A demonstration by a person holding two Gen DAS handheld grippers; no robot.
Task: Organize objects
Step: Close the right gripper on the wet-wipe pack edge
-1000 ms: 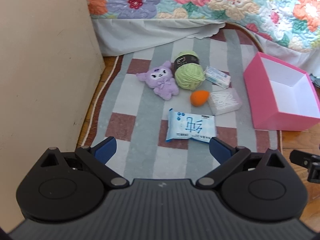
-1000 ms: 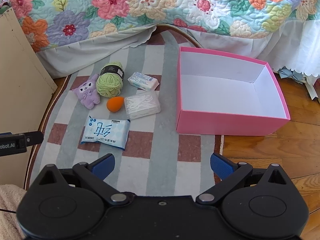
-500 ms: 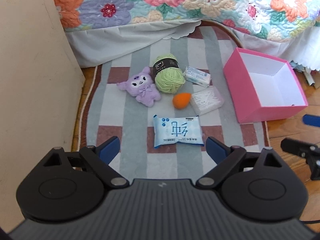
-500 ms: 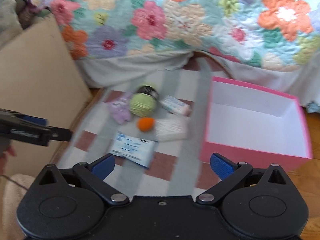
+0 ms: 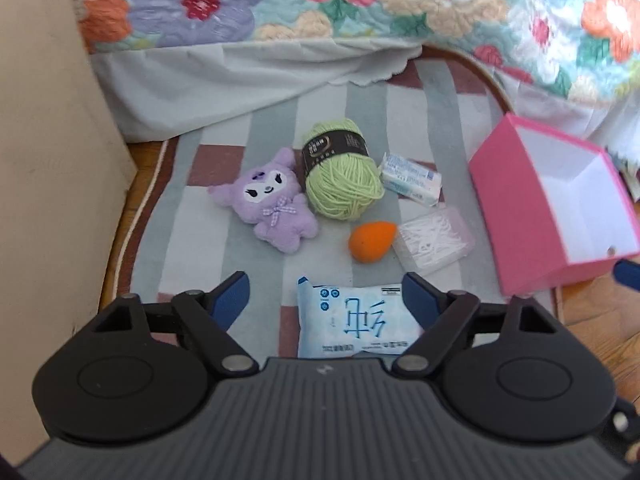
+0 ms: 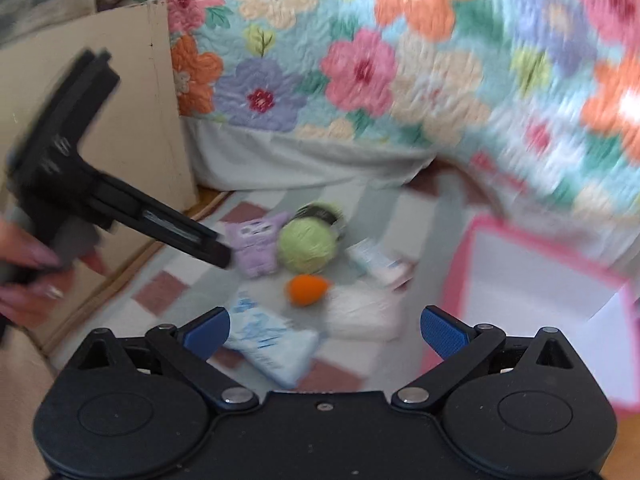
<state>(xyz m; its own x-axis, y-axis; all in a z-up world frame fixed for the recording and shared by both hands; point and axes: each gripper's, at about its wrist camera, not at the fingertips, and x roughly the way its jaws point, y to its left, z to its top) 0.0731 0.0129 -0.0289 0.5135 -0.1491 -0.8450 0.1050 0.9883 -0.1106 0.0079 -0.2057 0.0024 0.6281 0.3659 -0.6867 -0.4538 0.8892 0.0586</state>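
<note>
While my left gripper [image 5: 324,296] tilts steeply down over the rug [image 5: 256,256], its fingers have just been closing but are still apart, wipes pack [image 5: 354,322] lower centre between them, untouched. Right gripper [image 6: 324,330] angled down, fingers spread, holding nothing. Pink box [image 5: 556,208] sits right of frame. Hand [image 6: 24,280] holding the left gripper shows at left edge of the right view.

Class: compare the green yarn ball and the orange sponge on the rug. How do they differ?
The yarn ball is pale green and wound from strands; the sponge is orange and smooth. The yarn is clearly bigger. The yarn wears a dark label band; the sponge is bare and tapers to a point. Both lie on the striped rug, outside the pink box.
</note>
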